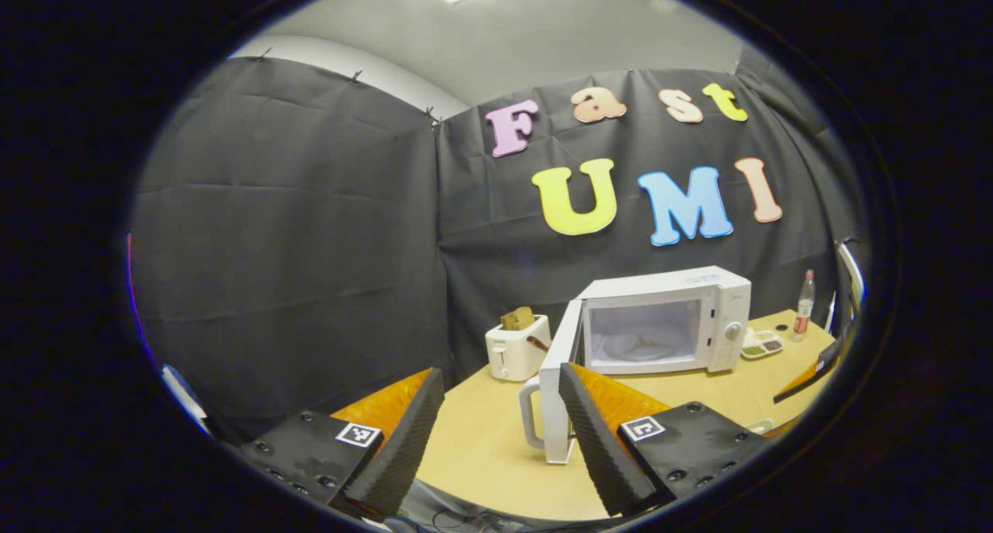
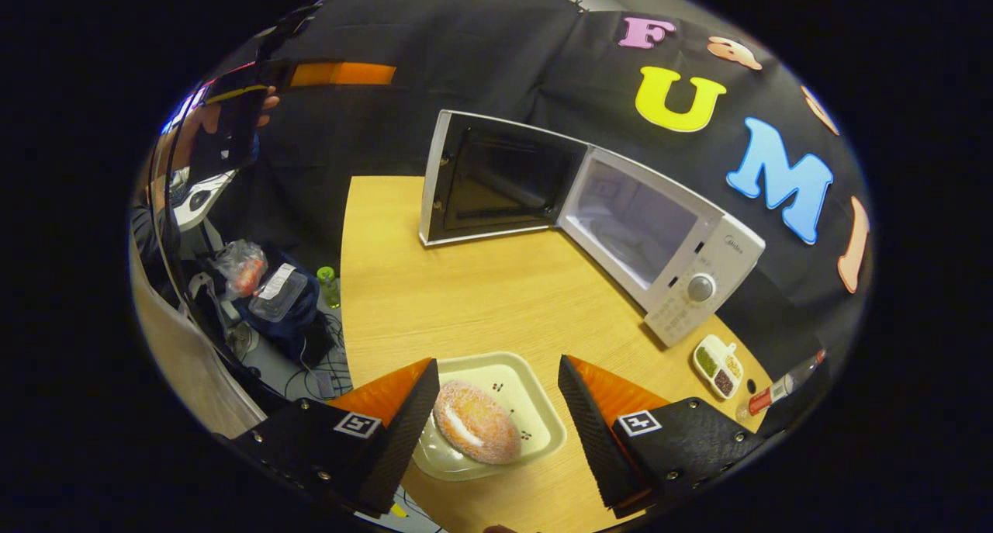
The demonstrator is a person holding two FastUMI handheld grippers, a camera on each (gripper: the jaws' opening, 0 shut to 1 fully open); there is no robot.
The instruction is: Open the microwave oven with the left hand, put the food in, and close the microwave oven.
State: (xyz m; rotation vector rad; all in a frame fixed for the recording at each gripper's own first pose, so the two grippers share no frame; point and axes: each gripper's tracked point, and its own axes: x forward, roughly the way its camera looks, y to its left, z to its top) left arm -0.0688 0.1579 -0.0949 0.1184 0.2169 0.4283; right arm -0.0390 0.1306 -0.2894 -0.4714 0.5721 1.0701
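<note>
microwave [image 2: 659,230] door [image 2: 496,178] already open. right gripper [image 2: 496,409] wide, empty, straddling the plate [image 2: 535,420] w/ sugared bun [image 2: 475,422] just below; bun's long axis diagonal. oven lies ahead-right. left gripper [image 1: 500,432] wide, empty, farther off.

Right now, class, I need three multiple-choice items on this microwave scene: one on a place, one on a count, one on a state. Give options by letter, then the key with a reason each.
1. Where is the bun?
A. inside the microwave
B. on a plate
C. in the toaster

2. How many compartments of the small dish hold something?
A. two
B. five
C. none

3. The microwave door is:
A. shut
B. removed
C. open

Key: 1 B, the bun lies on the plate between the right tongs. 2 A, two fillings show. 3 C, the door stands swung out, the microwave cavity bare.
</note>
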